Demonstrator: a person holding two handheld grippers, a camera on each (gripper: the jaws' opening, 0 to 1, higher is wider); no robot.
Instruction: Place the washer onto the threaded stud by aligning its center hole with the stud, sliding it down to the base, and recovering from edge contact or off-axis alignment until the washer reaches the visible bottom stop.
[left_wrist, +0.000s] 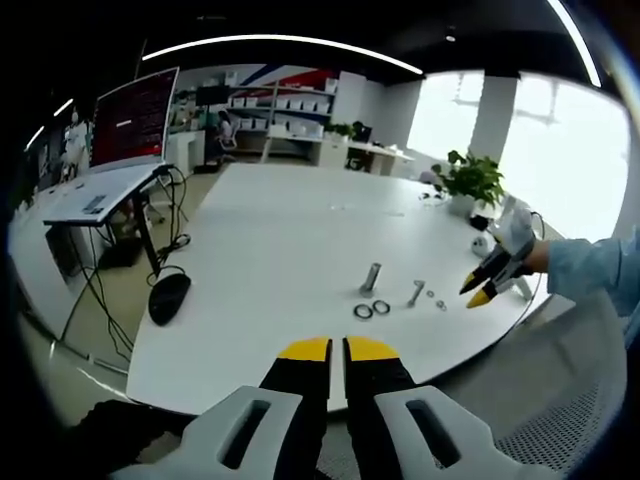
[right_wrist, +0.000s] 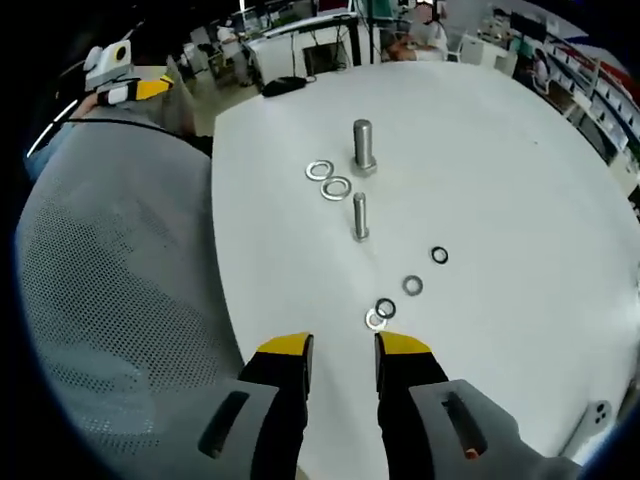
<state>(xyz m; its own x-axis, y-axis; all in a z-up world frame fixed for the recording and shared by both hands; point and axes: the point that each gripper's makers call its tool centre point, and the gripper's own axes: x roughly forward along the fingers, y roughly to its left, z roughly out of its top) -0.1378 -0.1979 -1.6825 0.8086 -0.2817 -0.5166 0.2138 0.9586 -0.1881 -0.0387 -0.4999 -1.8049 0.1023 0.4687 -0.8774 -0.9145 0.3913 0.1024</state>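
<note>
Bench (right_wrist: 520, 180): smooth white top, matt with a faint sheen. Upright threaded stud (right_wrist: 363, 146): bright metal, satin polish. Lying bolt (right_wrist: 360, 216): the same silvery metal. Large washers (right_wrist: 329, 178): shiny pale metal. Small rings (right_wrist: 439, 255): dark, dull finish. Chair back (right_wrist: 120, 260): grey woven mesh cloth, rough. Right gripper (right_wrist: 342, 350): fingers (right_wrist: 283, 347) glossy yellow-tipped black plastic. Left gripper (left_wrist: 337, 350): the same.

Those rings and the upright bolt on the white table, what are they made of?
The upright bolt looks like bare metal, silvery with a dull shine. The two large rings beside it look the same, pale and reflective. The small dark rings near the right tongs could be rubber or blackened metal; too small to tell.
</note>
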